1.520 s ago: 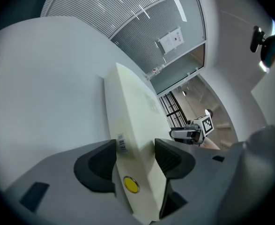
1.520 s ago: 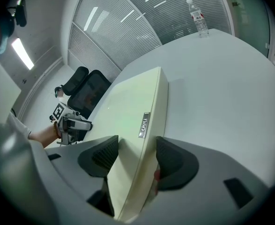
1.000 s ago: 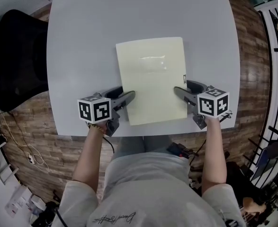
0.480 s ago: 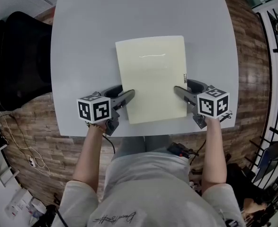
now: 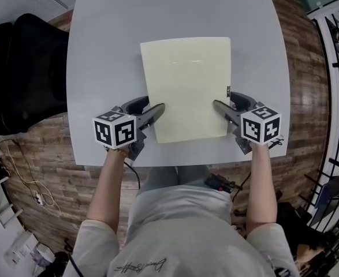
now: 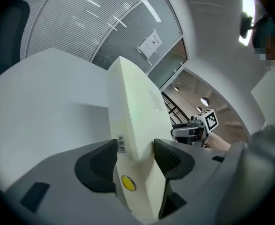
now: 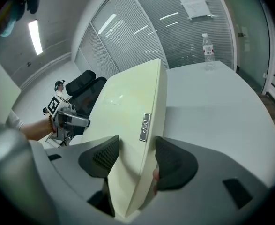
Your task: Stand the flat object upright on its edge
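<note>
Pale-yellow flat object point(image 5: 186, 85) looks stiff, light, smooth; left gripper point(image 5: 156, 111) and right gripper point(image 5: 218, 106) clamp its opposite side edges.

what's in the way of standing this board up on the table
Nothing visible. The left gripper and right gripper are each shut on a side edge of the pale board. The grey table around it is bare; the only other item, a water bottle, stands at the far edge, well apart.
</note>
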{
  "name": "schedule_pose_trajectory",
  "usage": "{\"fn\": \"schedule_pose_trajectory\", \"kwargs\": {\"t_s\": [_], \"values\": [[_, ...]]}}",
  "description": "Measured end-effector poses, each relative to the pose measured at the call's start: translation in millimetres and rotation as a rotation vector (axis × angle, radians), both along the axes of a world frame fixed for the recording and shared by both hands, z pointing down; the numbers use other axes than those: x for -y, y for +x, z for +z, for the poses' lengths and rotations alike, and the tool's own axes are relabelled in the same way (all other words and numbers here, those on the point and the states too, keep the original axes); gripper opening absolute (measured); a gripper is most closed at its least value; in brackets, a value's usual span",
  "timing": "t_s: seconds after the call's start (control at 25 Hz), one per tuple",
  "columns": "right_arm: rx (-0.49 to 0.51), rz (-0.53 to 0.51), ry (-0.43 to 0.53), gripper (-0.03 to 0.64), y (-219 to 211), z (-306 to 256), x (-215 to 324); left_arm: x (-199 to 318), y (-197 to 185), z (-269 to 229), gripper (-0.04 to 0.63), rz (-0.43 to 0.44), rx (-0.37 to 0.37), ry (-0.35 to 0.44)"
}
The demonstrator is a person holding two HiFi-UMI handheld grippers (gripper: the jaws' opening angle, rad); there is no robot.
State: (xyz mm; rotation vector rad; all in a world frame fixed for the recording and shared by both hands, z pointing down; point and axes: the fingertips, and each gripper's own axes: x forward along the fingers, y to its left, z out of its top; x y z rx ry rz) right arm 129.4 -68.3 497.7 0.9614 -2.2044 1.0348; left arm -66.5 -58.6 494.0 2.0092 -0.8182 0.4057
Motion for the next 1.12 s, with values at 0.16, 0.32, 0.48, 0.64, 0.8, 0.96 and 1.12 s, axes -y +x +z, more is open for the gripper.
{"fn": "schedule_pose_trajectory", "kwargs": {"t_s": [0.16, 0.32, 0.48, 0.64, 0.8, 0.96, 1.12], "values": [[-0.007, 0.003, 0.037, 0.258, -4, -9, 11, 12, -4, -10, 0.259, 0.008, 0.022, 0.053], [-0.013, 0.004, 0.074, 0.256, -5, -18, 22, 22, -5, -19, 0.258, 0.009, 0.029, 0.091], [-0.015, 0.001, 0.115, 0.255, -10, -31, 35, 33, -11, -29, 0.256, -0.006, 0.02, 0.123], [-0.025, -0.002, 0.156, 0.255, -13, -42, 48, 45, -14, -40, 0.256, -0.008, 0.036, 0.167], [-0.029, 0.0, 0.176, 0.255, -13, -46, 59, 59, -13, -48, 0.256, 0.012, 0.063, 0.211], [-0.03, 0.013, 0.195, 0.253, -16, -50, 69, 70, -17, -53, 0.256, 0.018, 0.076, 0.241], [-0.057, 0.014, 0.23, 0.253, -19, -52, 78, 78, -19, -55, 0.256, 0.026, 0.106, 0.279]]}}
